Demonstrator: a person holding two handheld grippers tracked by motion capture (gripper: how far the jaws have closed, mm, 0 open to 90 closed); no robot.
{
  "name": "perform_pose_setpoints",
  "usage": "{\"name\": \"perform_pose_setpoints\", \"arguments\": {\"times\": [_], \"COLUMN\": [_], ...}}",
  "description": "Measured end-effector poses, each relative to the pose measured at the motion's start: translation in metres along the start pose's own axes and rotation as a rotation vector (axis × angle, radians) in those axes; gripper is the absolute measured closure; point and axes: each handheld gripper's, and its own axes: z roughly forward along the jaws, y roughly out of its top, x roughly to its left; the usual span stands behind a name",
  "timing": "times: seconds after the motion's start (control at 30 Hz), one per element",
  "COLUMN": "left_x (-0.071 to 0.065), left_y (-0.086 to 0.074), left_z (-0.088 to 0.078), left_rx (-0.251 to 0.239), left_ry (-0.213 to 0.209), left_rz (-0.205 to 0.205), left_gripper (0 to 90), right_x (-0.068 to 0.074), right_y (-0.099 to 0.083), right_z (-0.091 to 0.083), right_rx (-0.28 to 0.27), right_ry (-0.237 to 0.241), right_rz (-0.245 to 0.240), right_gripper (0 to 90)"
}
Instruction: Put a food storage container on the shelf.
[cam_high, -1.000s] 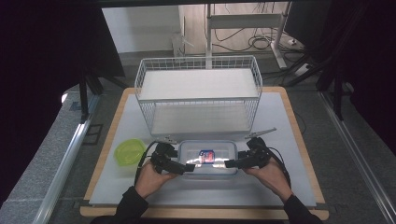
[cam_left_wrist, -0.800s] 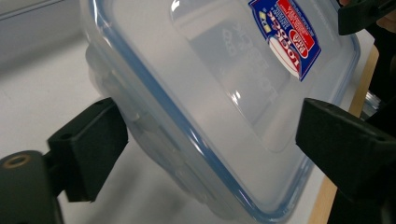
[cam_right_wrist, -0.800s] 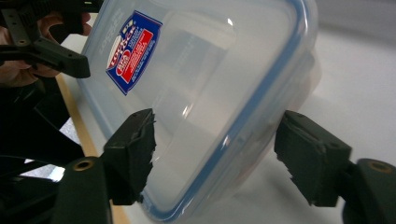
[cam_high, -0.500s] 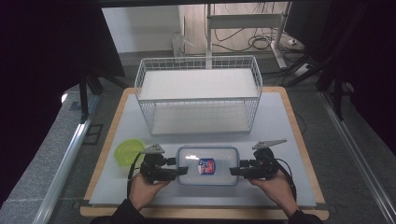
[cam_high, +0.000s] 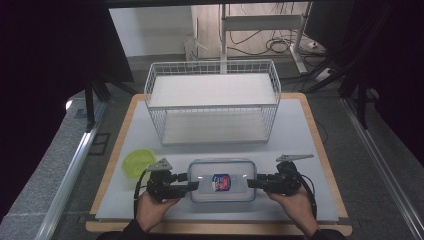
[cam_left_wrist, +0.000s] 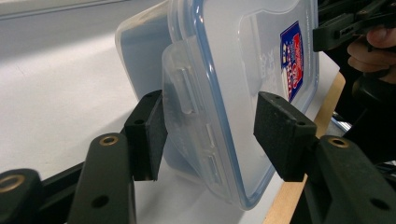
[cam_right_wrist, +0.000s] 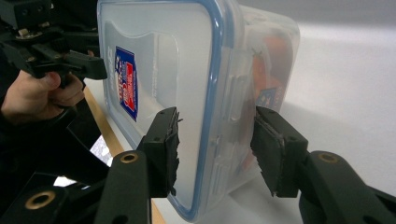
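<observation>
A clear plastic container with a blue-sealed lid and a red and blue label lies flat on the white mat near the front edge. My left gripper is at its left end and my right gripper at its right end, both turned on their sides. In the left gripper view the jaws straddle the end latch flap. One pad sits by the flap's edge and the other stands just off the lid. The right gripper's jaws straddle the other latch the same way. Both pairs of jaws have just been closing.
A white wire basket with two levels stands behind the container, across the middle of the mat. A yellow-green round lid lies to the left, just behind my left gripper. The wooden table edge runs close in front of both hands.
Both grippers have drawn outward from above the container's far corners to its two ends. Their jaws have narrowed around the latches. The container stays on the mat.
</observation>
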Motion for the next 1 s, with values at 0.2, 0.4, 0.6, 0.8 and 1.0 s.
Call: {"name": "perform_pose_setpoints", "arguments": {"times": [0.2,0.4,0.6,0.8,1.0], "left_x": [0.003,0.000,-0.001,0.000,0.000], "left_y": [0.002,0.007,0.019,0.030,0.046], "left_z": [0.000,0.001,-0.007,-0.015,-0.022], "left_rx": [-0.007,0.002,-0.041,-0.075,-0.102], "left_ry": [-0.012,0.009,0.009,0.013,0.019], "left_rz": [-0.022,0.001,0.013,0.024,0.045], "left_gripper": [46.1,46.8,47.4,47.5,47.5], "right_x": [0.002,0.004,0.006,0.011,0.016], "right_y": [-0.001,0.002,0.009,0.022,0.040], "right_z": [-0.001,-0.003,-0.007,-0.010,-0.015], "right_rx": [-0.006,-0.022,-0.053,-0.075,-0.108], "right_ry": [-0.012,-0.027,-0.012,-0.010,-0.011], "right_rz": [0.001,-0.026,-0.029,-0.052,-0.073], "right_gripper": [51.9,52.0,52.1,52.1,52.1]}}
